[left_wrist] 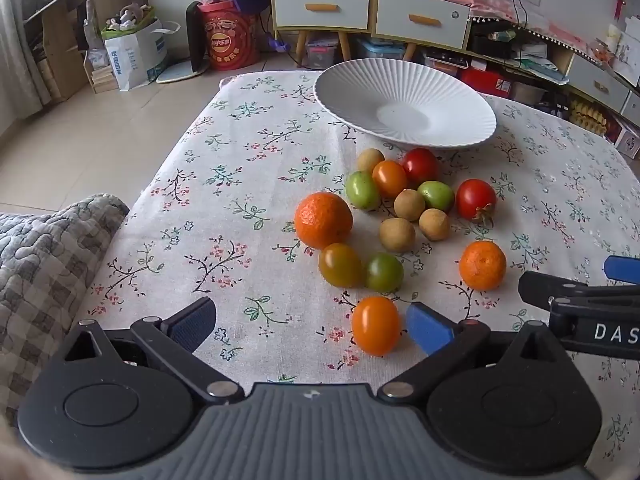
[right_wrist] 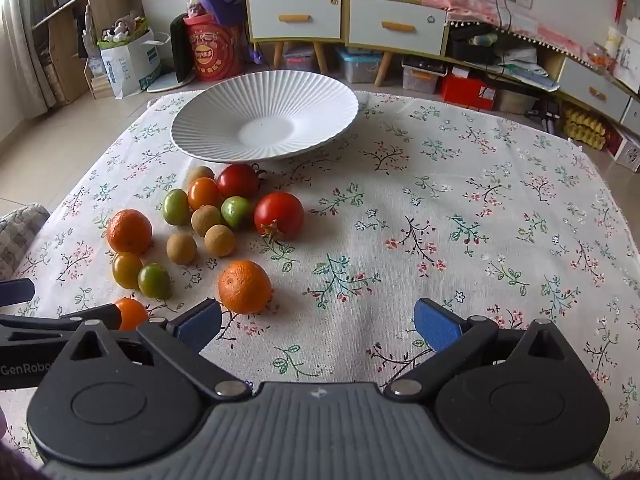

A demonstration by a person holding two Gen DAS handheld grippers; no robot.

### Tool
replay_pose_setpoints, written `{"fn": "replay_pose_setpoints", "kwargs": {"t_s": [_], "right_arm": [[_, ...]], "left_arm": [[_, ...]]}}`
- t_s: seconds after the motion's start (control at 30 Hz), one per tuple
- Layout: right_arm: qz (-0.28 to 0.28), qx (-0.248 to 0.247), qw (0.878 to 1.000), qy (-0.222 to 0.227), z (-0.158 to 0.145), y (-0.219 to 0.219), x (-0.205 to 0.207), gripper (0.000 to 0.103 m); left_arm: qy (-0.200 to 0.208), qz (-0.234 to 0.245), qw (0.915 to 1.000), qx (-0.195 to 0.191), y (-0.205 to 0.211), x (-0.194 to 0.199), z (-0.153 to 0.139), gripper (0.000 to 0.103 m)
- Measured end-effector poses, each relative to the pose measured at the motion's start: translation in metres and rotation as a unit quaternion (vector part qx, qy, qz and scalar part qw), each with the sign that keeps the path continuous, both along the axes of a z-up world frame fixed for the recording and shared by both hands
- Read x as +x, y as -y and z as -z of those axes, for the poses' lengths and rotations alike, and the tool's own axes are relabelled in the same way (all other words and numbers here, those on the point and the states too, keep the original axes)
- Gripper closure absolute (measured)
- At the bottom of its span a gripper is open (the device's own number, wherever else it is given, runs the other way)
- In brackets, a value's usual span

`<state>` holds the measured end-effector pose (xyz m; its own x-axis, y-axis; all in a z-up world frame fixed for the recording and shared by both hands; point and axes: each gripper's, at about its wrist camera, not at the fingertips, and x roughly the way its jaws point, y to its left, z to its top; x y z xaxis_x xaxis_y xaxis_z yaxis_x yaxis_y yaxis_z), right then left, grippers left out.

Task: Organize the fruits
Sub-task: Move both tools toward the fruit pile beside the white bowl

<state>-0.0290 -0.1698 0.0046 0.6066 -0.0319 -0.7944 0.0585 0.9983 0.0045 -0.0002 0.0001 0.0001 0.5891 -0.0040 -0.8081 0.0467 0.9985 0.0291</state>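
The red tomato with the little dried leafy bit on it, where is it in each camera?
Left wrist: red tomato, right of centre, at the pile's right edge.
Right wrist: same tomato, left of centre, at the pile's right edge.
Shared landmark: white ribbed plate behind the fruit.

1. Left wrist view: low over the near left of the floral tablecloth (left_wrist: 240, 184), facing forward along the left gripper (left_wrist: 312, 320) toward the white ribbed plate (left_wrist: 340, 92).
2. Right wrist view: just to the right, same heading, right gripper (right_wrist: 318, 320) in the foreground.
3. Shared: plate (right_wrist: 200, 128), fruit cluster, drawer cabinet (right_wrist: 344, 20) behind, each gripper's edge in the other view.
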Motion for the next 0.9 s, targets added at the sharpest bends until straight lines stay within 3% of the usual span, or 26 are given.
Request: {"fn": "replay_pose_setpoints", "kwargs": {"t_s": [0.33, 0.9], "right_arm": [[0.001, 0.018, 1.0, -0.001, -0.006, -0.002, 0.004, 0.0], [0.001, 0.001, 1.0, 0.005, -0.01, -0.014, 0.008, 0.0]], "left_arm": [[0.006, 0.002, 1.0, -0.004, -0.007, -0.005, -0.005, 0.003], [0.0, -0.017, 0.9998, -0.01, -0.016, 0.0, -0.003, 0.003]]}}
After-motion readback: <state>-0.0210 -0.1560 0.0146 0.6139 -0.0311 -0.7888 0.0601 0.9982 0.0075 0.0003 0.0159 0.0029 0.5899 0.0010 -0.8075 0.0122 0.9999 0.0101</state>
